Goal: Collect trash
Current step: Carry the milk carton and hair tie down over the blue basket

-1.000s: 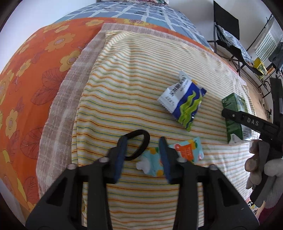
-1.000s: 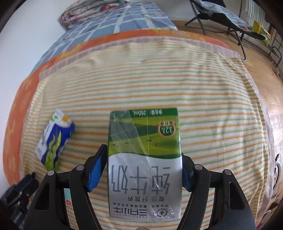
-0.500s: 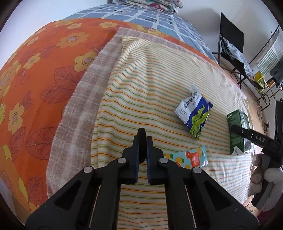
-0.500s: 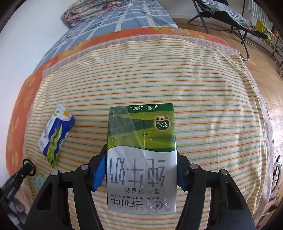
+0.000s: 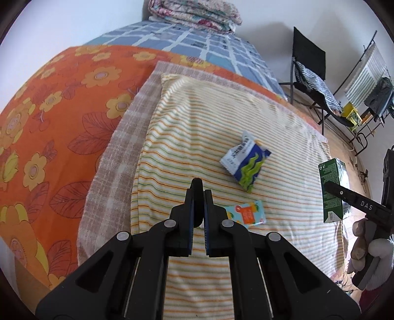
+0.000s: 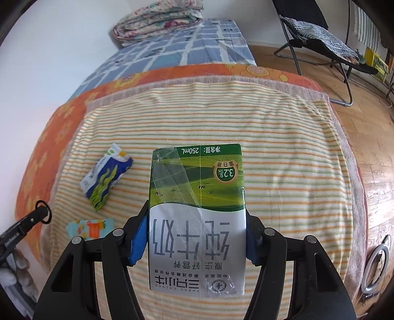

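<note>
My left gripper [image 5: 199, 194] is shut on a thin black ring [image 5: 197, 183], whose rim sticks out above the fingertips; the ring [image 6: 43, 211] also shows in the right wrist view, lifted off the bed. My right gripper [image 6: 197, 216] is shut on a green and white milk carton [image 6: 197, 184], held upside down above the striped blanket [image 6: 283, 147]. The carton [image 5: 331, 187] appears at the right edge of the left wrist view. A blue and white snack packet [image 5: 246, 165] and a small teal and orange wrapper [image 5: 246, 213] lie on the blanket between the two grippers.
The blanket lies over an orange floral sheet [image 5: 61, 123] and a blue checked one [image 5: 197, 49], with a folded quilt [image 6: 157, 22] at the far end. A black folding chair [image 6: 320, 37] stands on the wooden floor [image 6: 369, 123] to the right. A gloved hand [image 5: 369, 253] holds the right gripper.
The left jaws closed on the black ring and rose from the blanket with it. The right gripper tightened on the carton and lifted it, so the bed looks farther away.
</note>
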A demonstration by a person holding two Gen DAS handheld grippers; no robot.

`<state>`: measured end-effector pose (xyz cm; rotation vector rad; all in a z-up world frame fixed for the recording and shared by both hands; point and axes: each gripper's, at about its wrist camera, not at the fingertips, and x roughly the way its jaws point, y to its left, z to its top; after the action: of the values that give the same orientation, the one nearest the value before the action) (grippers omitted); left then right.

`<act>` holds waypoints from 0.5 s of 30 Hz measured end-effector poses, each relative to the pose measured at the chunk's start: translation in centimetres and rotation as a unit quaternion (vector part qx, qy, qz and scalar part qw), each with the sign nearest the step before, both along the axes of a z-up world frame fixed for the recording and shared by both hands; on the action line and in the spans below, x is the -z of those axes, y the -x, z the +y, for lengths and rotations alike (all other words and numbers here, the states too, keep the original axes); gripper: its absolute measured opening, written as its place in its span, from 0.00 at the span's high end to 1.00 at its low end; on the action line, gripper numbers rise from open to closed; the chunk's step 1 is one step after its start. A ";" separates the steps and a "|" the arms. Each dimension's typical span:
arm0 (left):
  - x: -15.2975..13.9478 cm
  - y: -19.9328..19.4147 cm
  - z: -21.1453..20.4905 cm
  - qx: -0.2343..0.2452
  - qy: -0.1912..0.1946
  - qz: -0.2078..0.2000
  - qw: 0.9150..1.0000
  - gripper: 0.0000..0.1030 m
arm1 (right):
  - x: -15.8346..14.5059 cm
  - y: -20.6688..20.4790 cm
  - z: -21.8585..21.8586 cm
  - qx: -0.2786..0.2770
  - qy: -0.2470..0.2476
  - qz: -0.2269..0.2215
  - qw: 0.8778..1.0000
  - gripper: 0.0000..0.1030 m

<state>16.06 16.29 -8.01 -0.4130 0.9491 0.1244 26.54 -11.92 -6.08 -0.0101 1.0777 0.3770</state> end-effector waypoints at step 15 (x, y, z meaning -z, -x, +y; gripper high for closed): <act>-4.8 5.0 -4.7 0.037 -0.003 -0.051 0.998 0.96 | -4.5 9.5 -2.5 -0.065 -0.021 -0.049 0.996 0.39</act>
<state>11.06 11.56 -3.18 -0.3746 0.8625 0.0389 17.06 -14.47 -1.59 -0.0603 0.9750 0.5108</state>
